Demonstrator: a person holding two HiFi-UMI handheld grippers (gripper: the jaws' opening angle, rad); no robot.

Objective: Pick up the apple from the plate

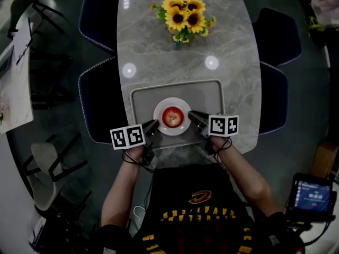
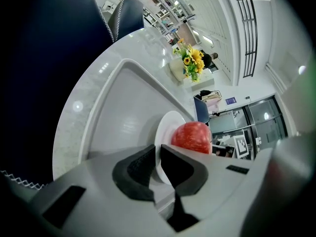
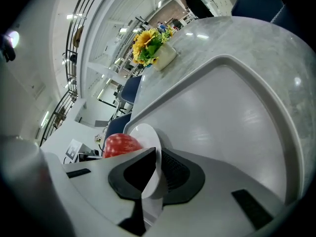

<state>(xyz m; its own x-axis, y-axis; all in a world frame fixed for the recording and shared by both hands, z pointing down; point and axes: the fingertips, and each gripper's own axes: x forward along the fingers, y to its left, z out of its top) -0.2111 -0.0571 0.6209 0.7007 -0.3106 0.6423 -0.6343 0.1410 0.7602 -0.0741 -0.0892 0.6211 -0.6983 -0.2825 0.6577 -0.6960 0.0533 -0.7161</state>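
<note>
Fingers [image 2: 133, 172] of left gripper [image 2: 158, 149] pinch the plate [image 2: 165, 126] rim; right gripper [image 3: 158, 152] pinches the opposite rim. Apple [image 1: 172, 116] sits loose on the plate, between both sets of fingers. Risk: an uneven lift tilts the plate and the apple rolls onto the tray [image 1: 212, 91].

— What's lying on the marbled grey table [image 1: 241, 46]?
— A grey tray [image 1: 209, 94] at the near edge. A pot of sunflowers [image 1: 184, 16] stands toward the far end, well apart from it.
</note>
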